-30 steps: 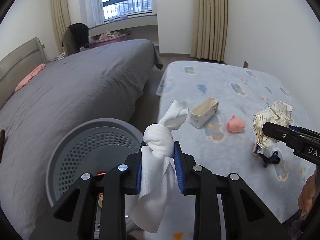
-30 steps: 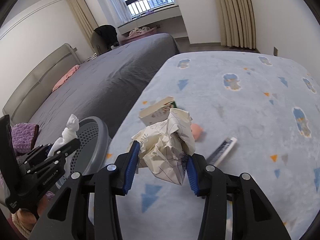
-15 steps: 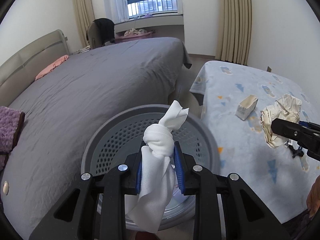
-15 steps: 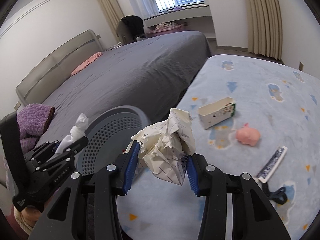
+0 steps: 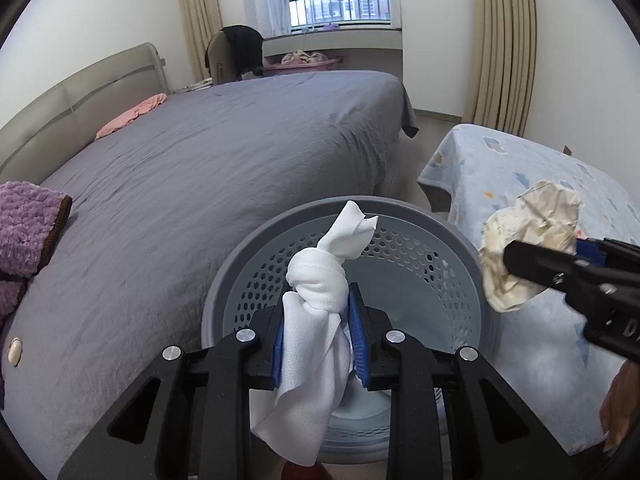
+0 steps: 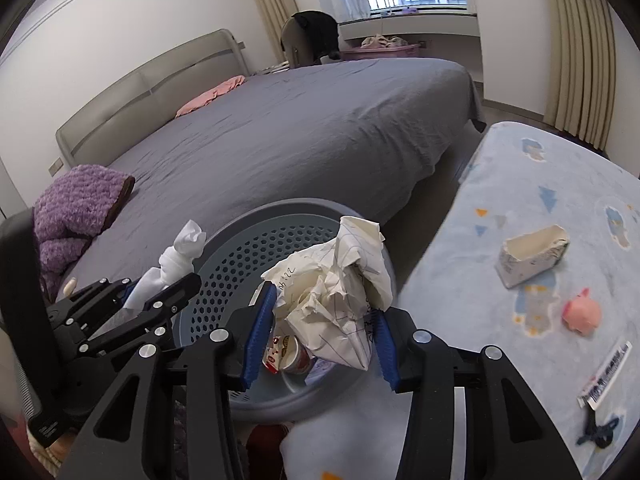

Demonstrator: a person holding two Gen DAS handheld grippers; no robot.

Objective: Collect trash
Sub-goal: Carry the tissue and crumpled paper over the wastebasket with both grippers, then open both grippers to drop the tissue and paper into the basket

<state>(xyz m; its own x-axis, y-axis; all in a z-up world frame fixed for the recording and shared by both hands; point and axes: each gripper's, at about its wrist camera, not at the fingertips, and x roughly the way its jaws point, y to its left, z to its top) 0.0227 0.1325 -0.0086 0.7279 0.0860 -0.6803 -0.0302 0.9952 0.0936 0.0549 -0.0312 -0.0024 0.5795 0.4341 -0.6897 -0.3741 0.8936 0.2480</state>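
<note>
Evidently light and soft, the knotted white cloth [image 5: 318,280] sits pinched below its knot in the left claw [image 5: 318,334] at lower centre, while the right claw [image 6: 320,336] clamps the springy crumpled paper [image 6: 336,292] over the grey basket [image 6: 240,256].

Handwriting on the crumpled paper [image 6: 332,296] and print on the flat packet [image 6: 606,374] are too small to read.

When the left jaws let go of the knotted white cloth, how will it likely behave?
The cloth looks floppy: its tail hangs limp below the left gripper. It is probably light, since a pinch at the knot carries it. Released, it should drop without rolling into the basket under it.
</note>
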